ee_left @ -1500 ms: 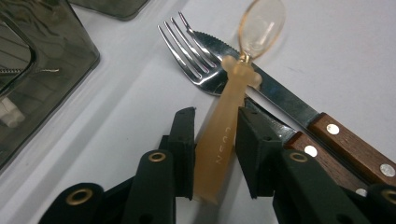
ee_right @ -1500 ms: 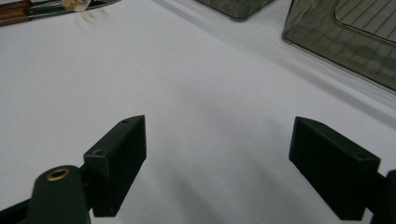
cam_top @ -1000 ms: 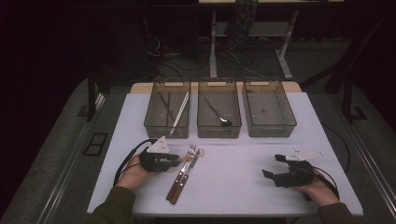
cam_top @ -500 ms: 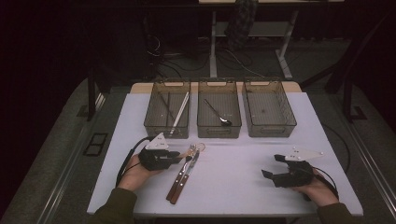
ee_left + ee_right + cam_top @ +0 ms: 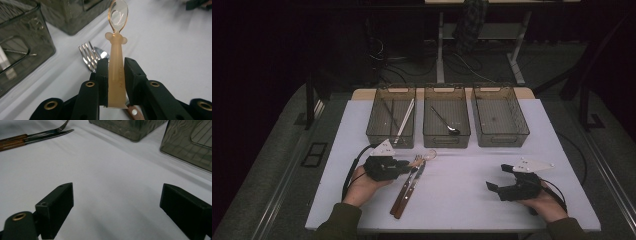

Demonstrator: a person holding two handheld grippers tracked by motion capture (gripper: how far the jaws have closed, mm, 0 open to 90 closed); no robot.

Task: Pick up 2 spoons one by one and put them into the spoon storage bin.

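Translucent amber plastic catches the eye first: a small spoon (image 5: pixel 117 47) stands pinched by its handle between the jaws of the left gripper (image 5: pixel 116 77), its bowl pointing away toward the trays. From above, that gripper (image 5: pixel 404 167) sits at the near left of the white table (image 5: pixel 462 200), held in the person's left hand (image 5: pixel 359 185), with the spoon's pale bowl (image 5: pixel 430 154) just past its tips. Right beside it lie a fork (image 5: pixel 408 181) and a knife (image 5: pixel 411 191) with wooden handles, side by side and touching, their metal ends toward the trays.

Three smoky clear trays line the far side. The left tray (image 5: pixel 374 131) holds what look like long thin utensils, the middle tray (image 5: pixel 447 139) a dark spoon (image 5: pixel 446 122), and the right tray (image 5: pixel 499 137) looks bare inside.

Over at the near right, the right gripper (image 5: pixel 504 178) rests in the person's right hand (image 5: pixel 544 205), jaws spread wide with nothing between them, well apart from the cutlery.
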